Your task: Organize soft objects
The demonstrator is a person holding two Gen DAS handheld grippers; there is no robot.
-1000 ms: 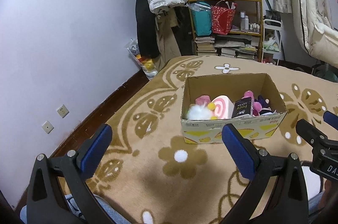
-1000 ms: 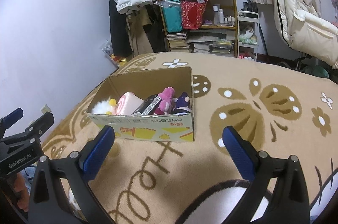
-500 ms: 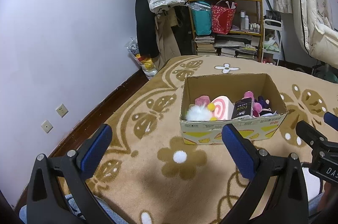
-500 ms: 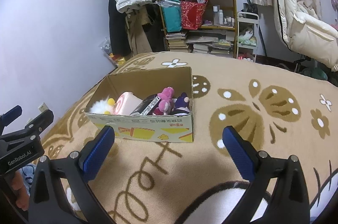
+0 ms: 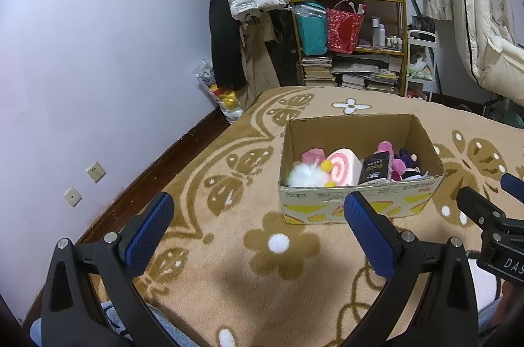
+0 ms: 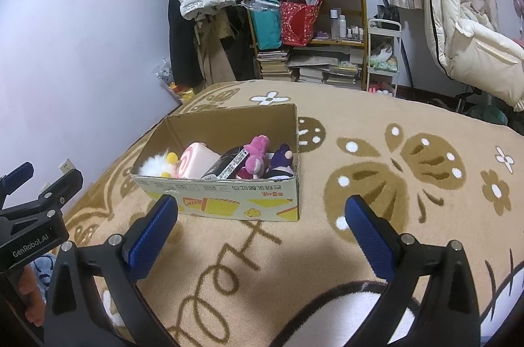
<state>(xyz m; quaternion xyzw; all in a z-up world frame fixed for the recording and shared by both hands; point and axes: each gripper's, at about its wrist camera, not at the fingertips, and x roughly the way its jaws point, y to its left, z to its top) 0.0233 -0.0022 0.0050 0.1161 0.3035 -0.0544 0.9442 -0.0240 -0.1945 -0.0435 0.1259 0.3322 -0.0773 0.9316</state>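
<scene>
Hand-held gripper, left (image 5: 258,217) and right (image 6: 260,219): both spread wide, empty, short of open brown cardboard box (image 6: 229,199) on beige patterned carpet (image 6: 376,183). Inside box: pink swirl-roll cushion (image 6: 196,163), white fluffy plush (image 6: 154,165), black packet (image 6: 226,165), pink plush (image 6: 255,155), purple plush (image 6: 281,160). No soft things seen outside box; probably nearly done.

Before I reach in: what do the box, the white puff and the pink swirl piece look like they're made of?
Box: corrugated cardboard, matte brown inside, printed yellow outside; its rim is slightly ragged. White puff: long fluffy fur, probably synthetic plush, with yellow pom-poms. Pink swirl piece: smooth matte surface with rounded edges, likely squishy foam, though that is not certain. Both the left gripper and the right gripper are open and empty.
</scene>
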